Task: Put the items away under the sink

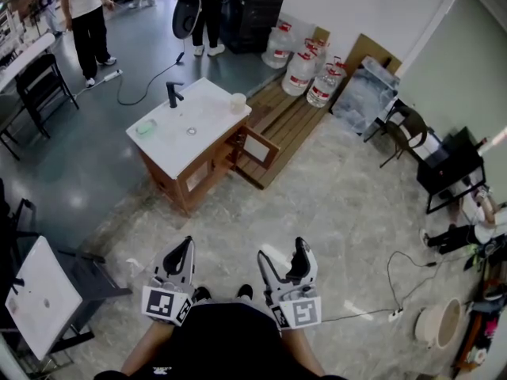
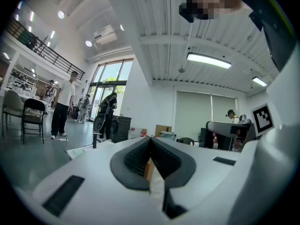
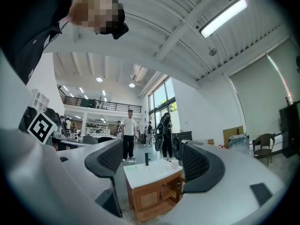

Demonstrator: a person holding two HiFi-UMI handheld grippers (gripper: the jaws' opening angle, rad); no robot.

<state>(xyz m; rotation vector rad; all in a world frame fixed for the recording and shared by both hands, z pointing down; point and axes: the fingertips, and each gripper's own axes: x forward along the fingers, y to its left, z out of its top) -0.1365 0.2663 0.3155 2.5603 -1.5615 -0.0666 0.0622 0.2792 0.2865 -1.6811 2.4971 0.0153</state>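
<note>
The sink cabinet (image 1: 184, 142) stands on the floor some way ahead of me, with a white top, a black faucet (image 1: 173, 94) and wooden sides. Its right door (image 1: 260, 150) hangs open. On the top sit a pale cup (image 1: 238, 101) and a small green item (image 1: 144, 128). My left gripper (image 1: 182, 253) is held low near my body, shut and empty, its pads (image 2: 140, 157) meeting. My right gripper (image 1: 283, 258) is beside it, open and empty. The sink cabinet (image 3: 152, 187) shows far off between the right gripper's jaws, with the cup (image 3: 175, 163) on it.
A wooden pallet (image 1: 290, 122) lies behind the cabinet, with large water bottles (image 1: 302, 68) beyond it. People (image 1: 87, 13) stand at the far left near a black cable (image 1: 144, 81). A white table (image 1: 43, 295) is at my left. A cord and power strip (image 1: 394, 313) lie to my right.
</note>
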